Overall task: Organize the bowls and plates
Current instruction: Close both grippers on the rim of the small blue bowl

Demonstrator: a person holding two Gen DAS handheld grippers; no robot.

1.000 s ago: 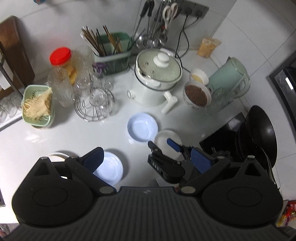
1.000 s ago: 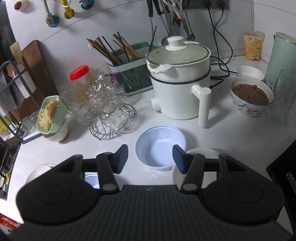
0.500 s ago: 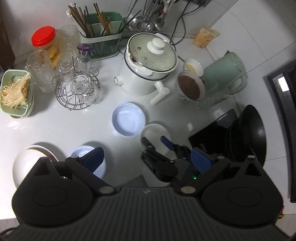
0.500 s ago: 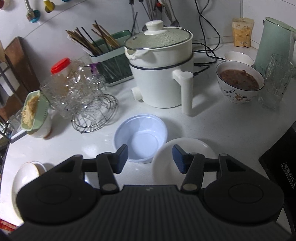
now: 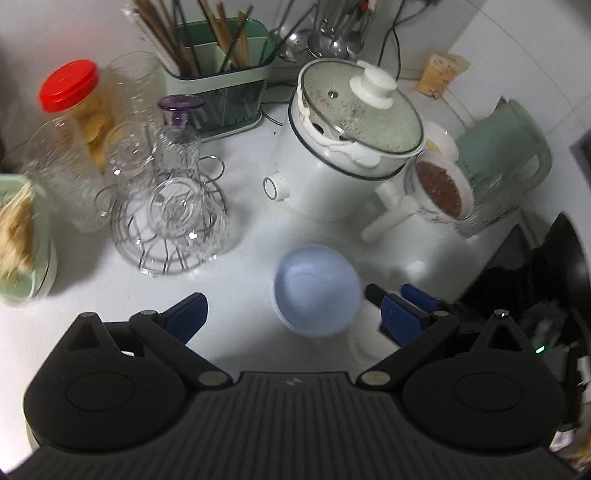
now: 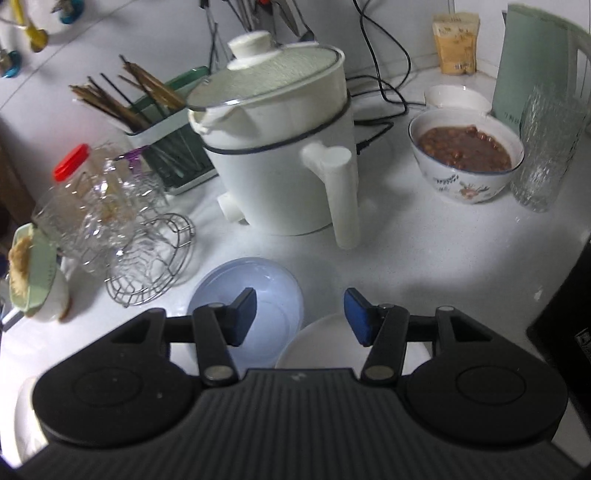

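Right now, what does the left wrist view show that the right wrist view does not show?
Only the left wrist view shows the right gripper from outside and the black pan. Only the right wrist view shows the coloured hooks on the wall. Both show the blue bowl beside the white plate, the white cooker, and open, empty jaws.

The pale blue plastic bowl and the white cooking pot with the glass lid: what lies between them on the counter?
Nothing: between pale blue plastic bowl and white cooking pot, only bare white counter, seen in both wrist views.
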